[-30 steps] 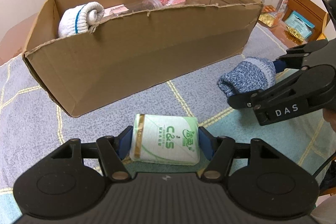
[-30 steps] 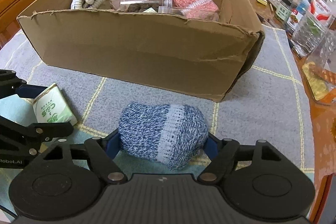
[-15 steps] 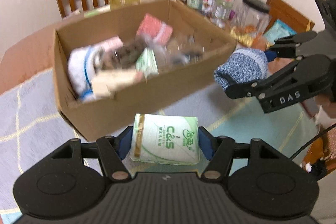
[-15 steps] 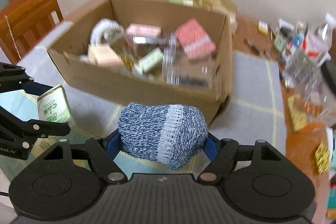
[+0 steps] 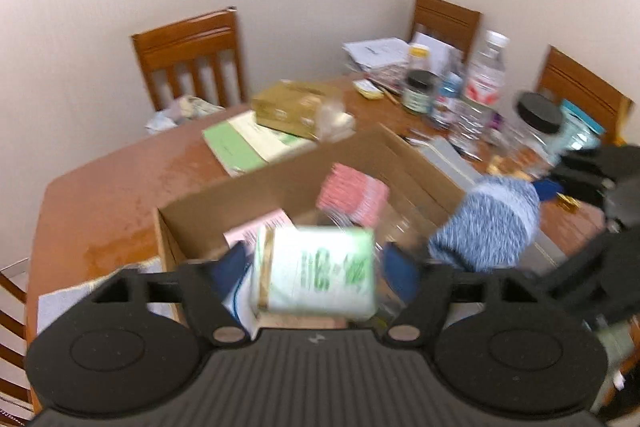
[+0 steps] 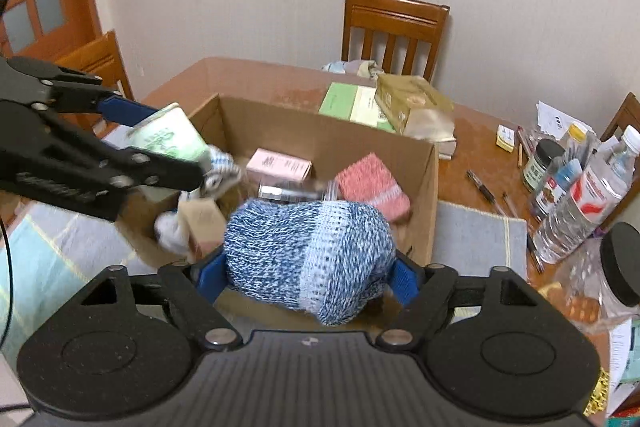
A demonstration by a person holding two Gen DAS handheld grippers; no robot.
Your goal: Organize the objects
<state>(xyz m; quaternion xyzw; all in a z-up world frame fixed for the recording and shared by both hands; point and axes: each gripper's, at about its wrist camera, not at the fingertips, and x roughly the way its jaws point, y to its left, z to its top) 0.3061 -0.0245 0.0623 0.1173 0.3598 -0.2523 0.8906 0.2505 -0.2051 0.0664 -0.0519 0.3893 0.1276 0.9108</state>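
Both grippers' jaws have just been opening: left gripper freeing the blurred tissue pack, right gripper loosening on the sock, which hides the box bottom at frame centre.

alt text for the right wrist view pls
The right gripper has just been opening around a rolled blue sock above an open cardboard box of small items. On the left, the left gripper frames a green tissue pack.

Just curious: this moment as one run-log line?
left gripper: jaws opening, tissue pack between | right gripper: jaws opening, blue sock between | both above box
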